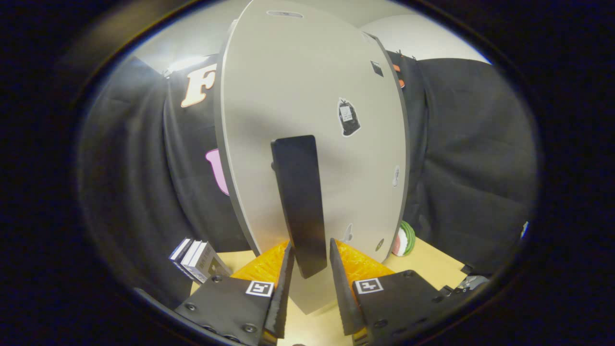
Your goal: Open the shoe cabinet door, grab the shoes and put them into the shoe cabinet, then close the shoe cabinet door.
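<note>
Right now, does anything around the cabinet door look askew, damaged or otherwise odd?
Nothing stands out. The grey cabinet door looks intact, its bowing just lens curve. The gripper is open, fingers either side of the black handle, not pressing it.

Pale grey flat cabinet door [298,96] with darker grey edge; matte black vertical bar handle [300,202] between the jaws. Gripper [310,283] black, each side bearing a black-and-white square marker. Orange textured mat [358,264] just beyond the jaws. Light tan wooden desk [432,262]. Green, white and red round object [405,239] beside the door.
</note>
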### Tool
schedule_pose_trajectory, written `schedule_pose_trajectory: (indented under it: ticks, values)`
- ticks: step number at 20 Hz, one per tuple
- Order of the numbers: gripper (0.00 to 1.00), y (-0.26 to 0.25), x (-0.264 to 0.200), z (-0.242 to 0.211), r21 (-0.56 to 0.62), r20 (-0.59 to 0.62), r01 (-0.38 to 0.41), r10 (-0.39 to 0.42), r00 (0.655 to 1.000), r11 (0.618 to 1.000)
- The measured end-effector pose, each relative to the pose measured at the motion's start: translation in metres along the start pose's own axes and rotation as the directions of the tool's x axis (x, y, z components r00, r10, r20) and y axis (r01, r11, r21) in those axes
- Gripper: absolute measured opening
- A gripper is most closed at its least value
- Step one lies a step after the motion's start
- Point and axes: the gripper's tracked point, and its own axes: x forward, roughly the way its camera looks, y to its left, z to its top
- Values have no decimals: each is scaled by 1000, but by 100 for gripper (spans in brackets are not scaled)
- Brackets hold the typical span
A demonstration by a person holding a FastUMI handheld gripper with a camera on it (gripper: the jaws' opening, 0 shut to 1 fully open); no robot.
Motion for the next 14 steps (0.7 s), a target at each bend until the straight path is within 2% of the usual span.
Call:
schedule_pose_trajectory:
  ticks: [14]
  values:
    - [50, 27, 39, 12, -133, 57, -105, 113, 992, 986]
